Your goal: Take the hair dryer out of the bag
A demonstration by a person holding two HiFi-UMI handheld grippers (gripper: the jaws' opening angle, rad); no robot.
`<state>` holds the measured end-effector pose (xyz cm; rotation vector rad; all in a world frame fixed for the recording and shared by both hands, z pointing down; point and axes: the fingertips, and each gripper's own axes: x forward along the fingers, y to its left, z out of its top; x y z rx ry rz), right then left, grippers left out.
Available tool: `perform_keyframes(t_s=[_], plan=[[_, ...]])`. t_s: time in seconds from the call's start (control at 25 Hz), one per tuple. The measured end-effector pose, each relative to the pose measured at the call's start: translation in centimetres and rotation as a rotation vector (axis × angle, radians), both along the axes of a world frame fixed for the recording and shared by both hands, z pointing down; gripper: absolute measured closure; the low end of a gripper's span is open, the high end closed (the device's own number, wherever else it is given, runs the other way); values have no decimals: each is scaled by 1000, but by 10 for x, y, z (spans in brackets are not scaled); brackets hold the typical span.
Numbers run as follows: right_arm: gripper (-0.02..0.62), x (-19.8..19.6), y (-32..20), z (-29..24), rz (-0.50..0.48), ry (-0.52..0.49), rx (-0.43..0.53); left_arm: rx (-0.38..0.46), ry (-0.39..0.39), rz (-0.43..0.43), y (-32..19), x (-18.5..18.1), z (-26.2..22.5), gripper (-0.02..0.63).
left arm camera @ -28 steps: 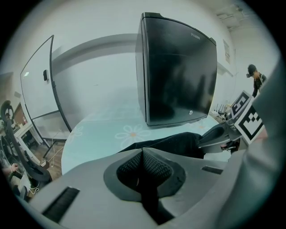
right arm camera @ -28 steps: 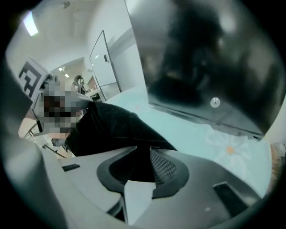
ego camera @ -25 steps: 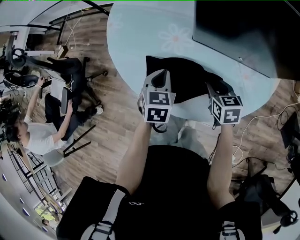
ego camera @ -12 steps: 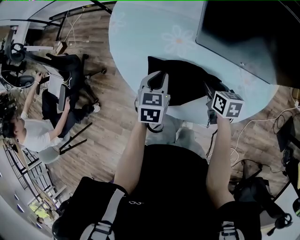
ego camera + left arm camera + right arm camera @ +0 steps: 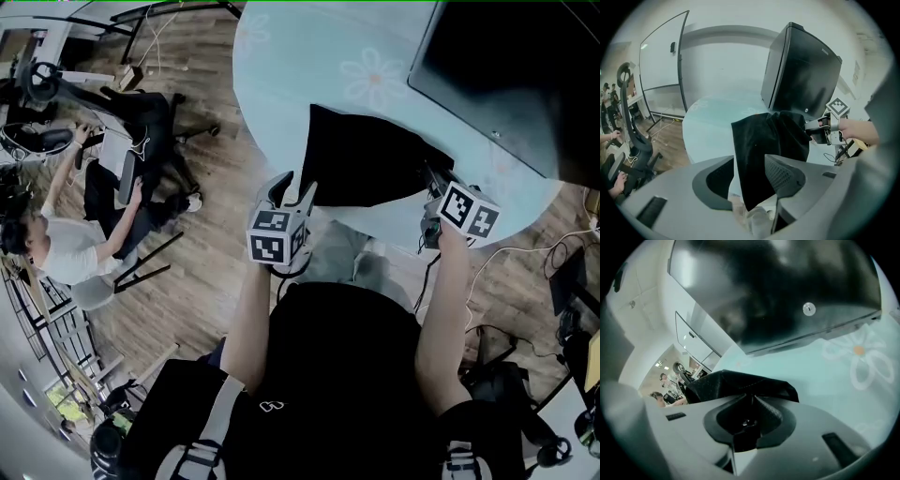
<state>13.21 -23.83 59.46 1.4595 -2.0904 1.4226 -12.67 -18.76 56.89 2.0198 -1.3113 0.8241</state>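
Left jaws: spread, and just been opening. The left gripper [image 5: 750, 161] presses on nothing, though the near corner of the bag [image 5: 366, 159] shows in the gap between them.
Right jaws: just been closing. The right gripper [image 5: 751, 401] pinches a fold of black cloth at the bag's edge.
Bag: black, soft and slumped on the pale bench [image 5: 300, 66]. In the head view the left gripper stands at its 7 o'clock corner and the right gripper at its 4 o'clock corner.
Hair dryer: seen in no view, and judged to lie inside the bag.
Step in hand: judged as a regrip to open the bag, so the task is barely begun. Which side carries the mouth cannot be told.
Technique: keep the right pinch as an anchor. Close the left jaws on one layer of the opposite lip only, then draw the lips apart before reaching in.
Risk: the cloth may slide on the smooth bench, and a pull toward 6 o'clock could drag the bag over the rim.
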Motion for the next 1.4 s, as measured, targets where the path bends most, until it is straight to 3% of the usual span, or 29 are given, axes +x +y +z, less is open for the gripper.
perform_keyframes(t_s=[0.2, 0.32, 0.44, 0.52, 0.56, 0.68, 0.96, 1.4], plan=[[546, -1, 0, -2, -6, 19, -8, -40, 6, 5, 8, -3, 15, 385], [548, -4, 1, -3, -21, 36, -14, -24, -80, 52, 6, -2, 28, 395], [552, -5, 3, -4, -58, 73, -6, -4, -145, 101, 5, 4, 36, 486], [554, -6, 4, -5, -69, 91, -1, -1, -157, 88, 3, 4, 37, 574], [555, -7, 4, -7, -68, 91, 2, 0, -171, 76, 1, 2, 37, 581], [558, -10, 3, -13, -63, 68, 12, 11, -203, 40, -5, -8, 35, 583], [561, -6, 0, -29, -61, 47, 21, 40, -191, -72, -23, -38, 24, 583], [565, 14, -5, -82, -31, -2, 110, 109, -186, -98, -52, -49, 7, 581]])
